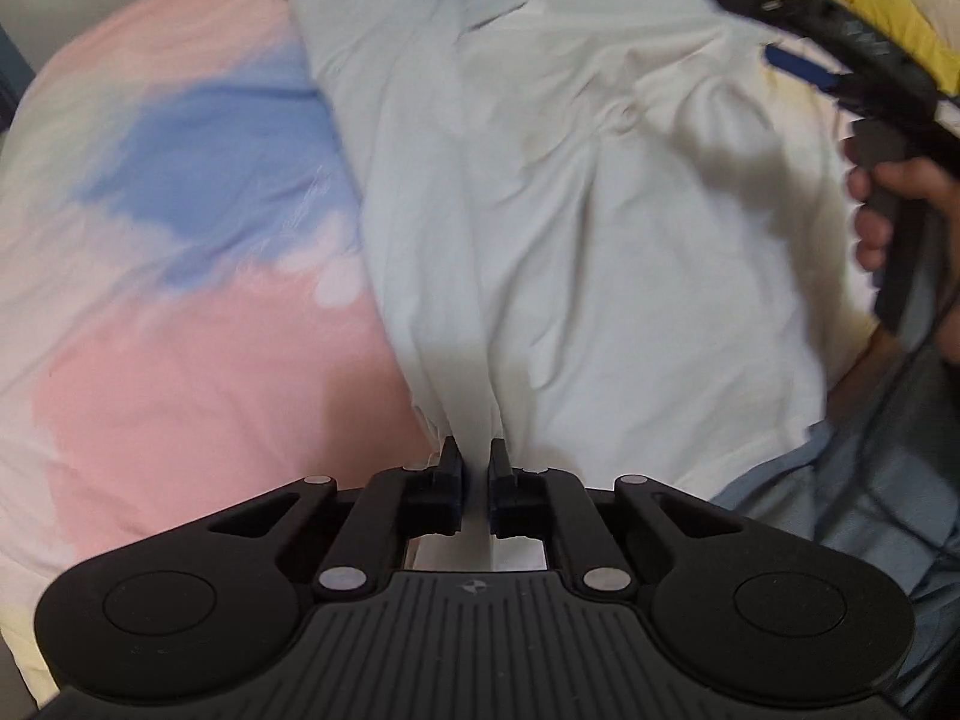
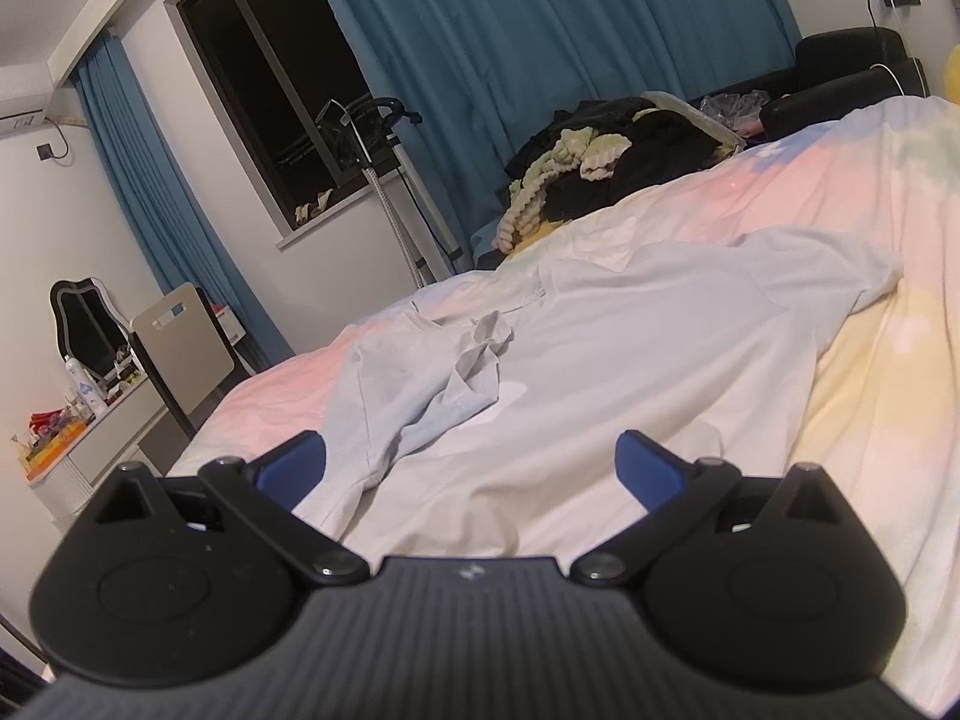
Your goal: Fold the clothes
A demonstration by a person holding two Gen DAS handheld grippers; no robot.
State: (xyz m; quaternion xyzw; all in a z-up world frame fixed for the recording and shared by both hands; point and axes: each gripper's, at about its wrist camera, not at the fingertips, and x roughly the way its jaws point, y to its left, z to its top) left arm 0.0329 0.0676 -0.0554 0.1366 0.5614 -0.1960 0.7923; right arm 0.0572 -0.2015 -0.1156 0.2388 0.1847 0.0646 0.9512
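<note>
Bedroom, pastel pink-blue-yellow bedspread point(image 1: 180, 312) as work surface. Pale grey-blue cotton shirt point(image 1: 540, 210) lies crumpled, unfolded. Left gripper point(image 1: 477, 468) pinches shirt hem; right gripper point(image 2: 471, 462) spread wide, empty, hovering above shirt. Judgement: folding barely begun; flattening, sleeves, all folds remain.

Home bedroom: bed point(image 2: 870, 360), curtains point(image 2: 540, 60)

Pastel-covered bed point(image 2: 870, 192) — pale shirt point(image 2: 630, 360), dark clothes heap point(image 2: 630, 156)
</note>
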